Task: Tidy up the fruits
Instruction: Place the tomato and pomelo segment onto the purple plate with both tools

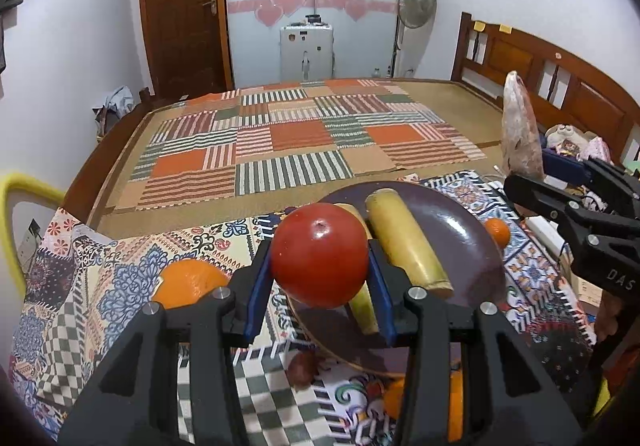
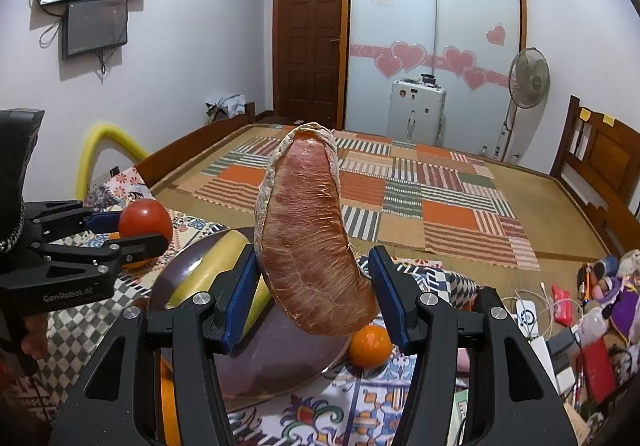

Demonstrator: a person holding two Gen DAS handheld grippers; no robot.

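A patterned cloth (image 1: pixel 120 270) covers the near surface. On it sits a dark plate (image 1: pixel 452 230), with an orange (image 1: pixel 188 282) to its left, a small orange (image 1: pixel 498 232) at its right rim and another (image 1: pixel 400 398) at its near edge. Behind, a bed (image 1: pixel 448 101) carries a striped patchwork mat (image 1: pixel 288 137).

Left gripper (image 1: pixel 320 274) clamps red tomato (image 1: pixel 319 254) above dark plate (image 1: pixel 452 213) bearing two yellow-green stalks (image 1: pixel 404 242)
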